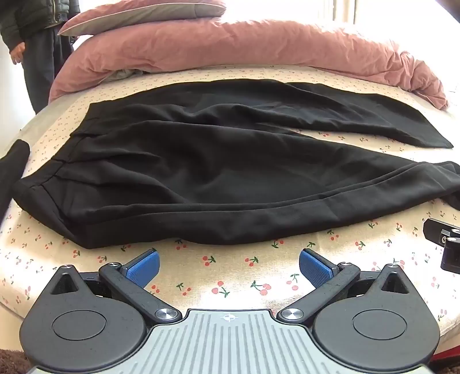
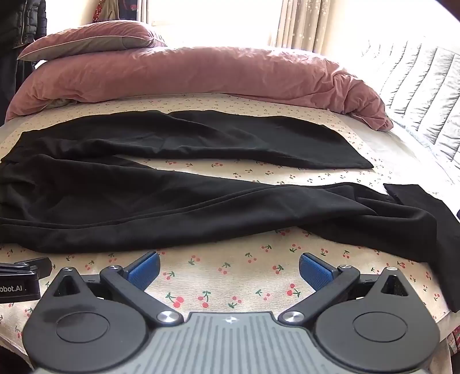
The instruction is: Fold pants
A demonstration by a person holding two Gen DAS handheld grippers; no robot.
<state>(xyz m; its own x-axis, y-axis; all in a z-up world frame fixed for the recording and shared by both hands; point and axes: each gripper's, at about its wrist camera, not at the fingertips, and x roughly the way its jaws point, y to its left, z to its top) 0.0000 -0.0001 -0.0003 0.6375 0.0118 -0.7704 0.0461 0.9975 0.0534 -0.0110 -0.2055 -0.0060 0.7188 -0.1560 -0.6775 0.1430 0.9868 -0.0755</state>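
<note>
1. Cherry-print bed sheet (image 1: pixel 230 276) covers the bed, with a rolled pink duvet (image 1: pixel 230 49) along the far side and a pink pillow (image 1: pixel 138 14) on top of its left end.
2. Bright daylight comes from behind the duvet; in the right wrist view, curtains (image 2: pixel 304 23) hang at the window and a quilted grey cover (image 2: pixel 425 83) lies at the far right.
3. Black pants (image 1: pixel 201 172) lie spread flat on the sheet, waistband to the left and both legs running to the right, parted so that a wedge of sheet shows between them.
4. The near leg's end looks rumpled and turned at the right edge of the bed in the right wrist view.
5. The left gripper (image 1: pixel 229 263) hovers low over bare sheet just in front of the pants' near edge, its jaws spread wide with nothing between the blue pads (image 1: pixel 143 267).
6. The right gripper (image 2: pixel 229 266) sits likewise just short of the near leg, jaws wide apart and empty, not touching the fabric.
7. Each gripper shows at the edge of the other's view, side by side.
8. A person in a dark jacket (image 1: pixel 31 43) stands at the far left beside the bed.
</note>
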